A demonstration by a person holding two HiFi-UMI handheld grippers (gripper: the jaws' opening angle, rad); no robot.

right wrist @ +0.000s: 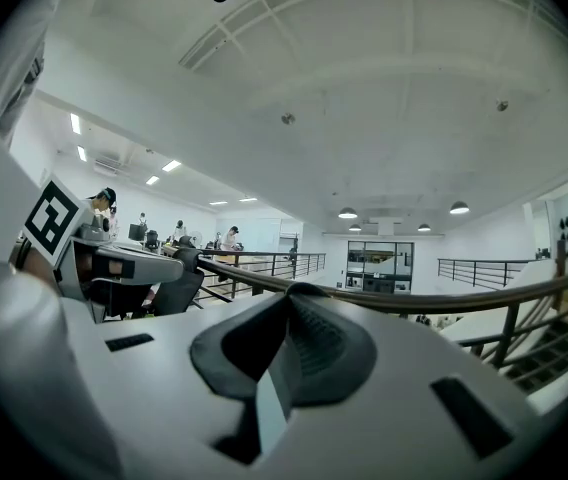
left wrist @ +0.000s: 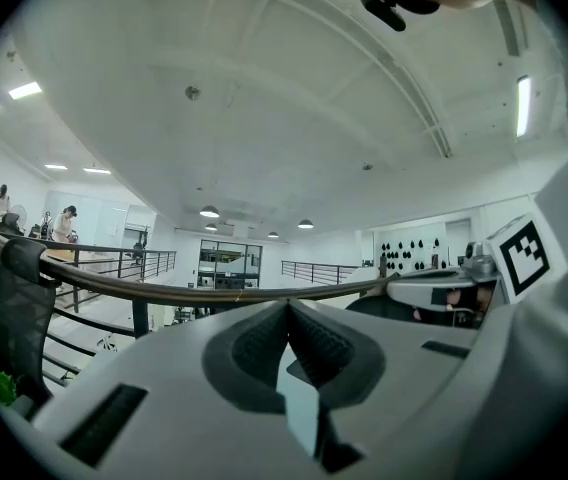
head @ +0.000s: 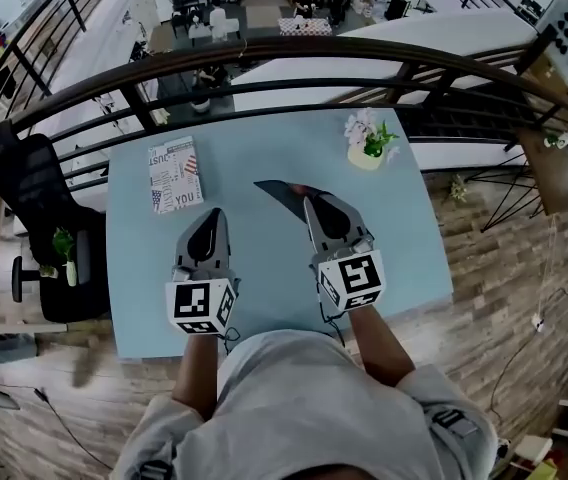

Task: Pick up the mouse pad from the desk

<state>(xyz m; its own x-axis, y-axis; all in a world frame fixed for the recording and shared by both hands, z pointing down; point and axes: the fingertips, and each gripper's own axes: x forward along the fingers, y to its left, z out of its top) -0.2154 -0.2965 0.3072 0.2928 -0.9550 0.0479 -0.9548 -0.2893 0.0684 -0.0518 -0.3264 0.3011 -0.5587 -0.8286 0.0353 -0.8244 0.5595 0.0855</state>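
Note:
The black mouse pad [head: 282, 195] shows in the head view as a thin dark wedge, tilted up off the light blue desk [head: 264, 268]. My right gripper [head: 310, 202] is shut on its near edge. In the right gripper view the jaws [right wrist: 289, 294] are closed and point up toward the ceiling, with a smooth dark sheet [right wrist: 244, 346] against the left pad. My left gripper [head: 210, 214] hovers over the desk to the left of the pad, apart from it. Its ribbed pads [left wrist: 264, 343] meet at the tips [left wrist: 288, 304] with nothing between them.
A printed booklet [head: 175, 174] lies at the desk's back left. A small flower pot [head: 367, 144] stands at the back right. A curved black railing [head: 294, 50] runs behind the desk. A black office chair [head: 34, 218] stands to the left.

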